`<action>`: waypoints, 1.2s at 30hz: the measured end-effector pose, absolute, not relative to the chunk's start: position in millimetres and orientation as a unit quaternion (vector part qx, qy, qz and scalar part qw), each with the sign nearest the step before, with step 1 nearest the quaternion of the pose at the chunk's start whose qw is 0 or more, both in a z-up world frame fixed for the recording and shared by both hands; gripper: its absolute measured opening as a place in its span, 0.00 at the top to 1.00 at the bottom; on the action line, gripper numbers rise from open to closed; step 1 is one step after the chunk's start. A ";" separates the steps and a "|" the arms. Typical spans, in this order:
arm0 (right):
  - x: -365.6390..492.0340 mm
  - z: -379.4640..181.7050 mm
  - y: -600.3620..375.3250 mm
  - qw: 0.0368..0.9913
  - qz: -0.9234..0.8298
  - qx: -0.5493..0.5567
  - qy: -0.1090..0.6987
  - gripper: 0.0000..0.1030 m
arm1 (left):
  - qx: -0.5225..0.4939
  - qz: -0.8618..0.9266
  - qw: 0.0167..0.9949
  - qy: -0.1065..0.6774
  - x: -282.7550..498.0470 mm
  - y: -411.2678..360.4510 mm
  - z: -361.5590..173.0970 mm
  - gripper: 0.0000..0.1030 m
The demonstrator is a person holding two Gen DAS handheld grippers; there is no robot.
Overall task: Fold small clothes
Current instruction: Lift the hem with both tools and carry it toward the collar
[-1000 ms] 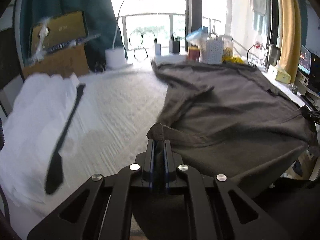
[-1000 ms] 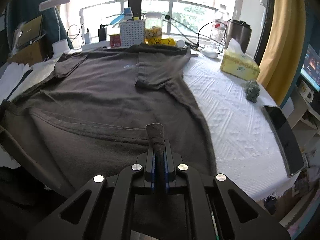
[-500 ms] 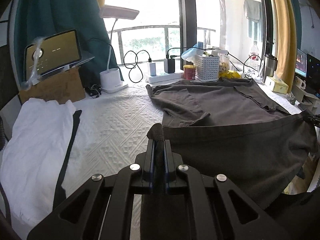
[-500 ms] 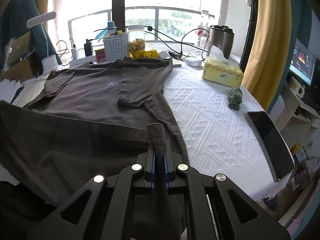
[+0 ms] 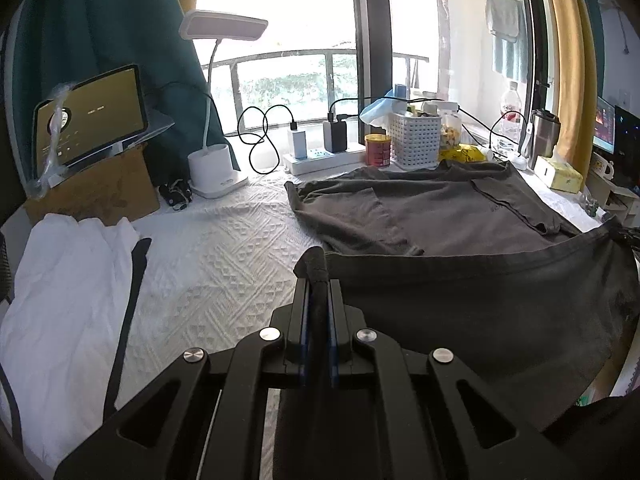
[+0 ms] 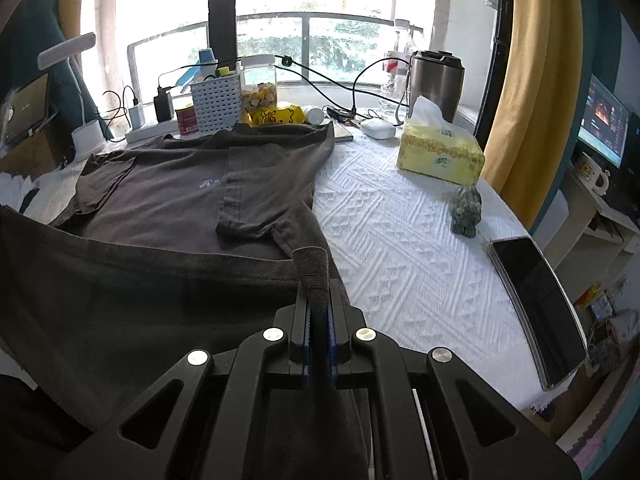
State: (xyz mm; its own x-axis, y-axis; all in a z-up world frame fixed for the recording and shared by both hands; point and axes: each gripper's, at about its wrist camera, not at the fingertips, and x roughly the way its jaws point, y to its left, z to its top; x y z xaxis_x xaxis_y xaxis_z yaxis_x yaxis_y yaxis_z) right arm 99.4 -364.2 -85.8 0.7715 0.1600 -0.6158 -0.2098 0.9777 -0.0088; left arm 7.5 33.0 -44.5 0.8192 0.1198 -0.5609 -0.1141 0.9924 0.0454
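Grey-brown cotton, the T-shirt [image 6: 168,200] lay spread on the white-covered desk [image 6: 400,240], collar toward the window, both sleeves folded in. Its near hem was raised off the desk and stretched between the left tongs [image 5: 318,280] and right tongs [image 6: 318,284], each clamped tight on one bottom corner. White clothes [image 5: 68,288] lay left.

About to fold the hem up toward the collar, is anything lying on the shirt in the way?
Nothing visible. Both grippers, left and right, are shut on the dark shirt's hem. Both sleeves lie folded in; basket and tissue box sit off it.
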 end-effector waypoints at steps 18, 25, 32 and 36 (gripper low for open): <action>146.0 -61.8 -361.2 0.944 0.097 -0.036 0.313 0.93 | 0.013 0.064 0.959 0.276 52.8 36.3 -25.0 0.94; 169.5 -53.2 -358.4 0.946 0.099 -0.038 0.307 0.93 | 0.010 0.069 0.961 0.269 69.1 41.4 -20.5 0.94; 194.4 -48.4 -354.4 0.947 0.101 -0.038 0.301 0.93 | 0.016 0.071 0.961 0.267 87.7 43.5 -18.4 0.94; 208.9 -45.0 -350.6 0.950 0.100 -0.039 0.293 0.93 | 0.012 0.076 0.962 0.262 99.9 46.2 -17.6 0.94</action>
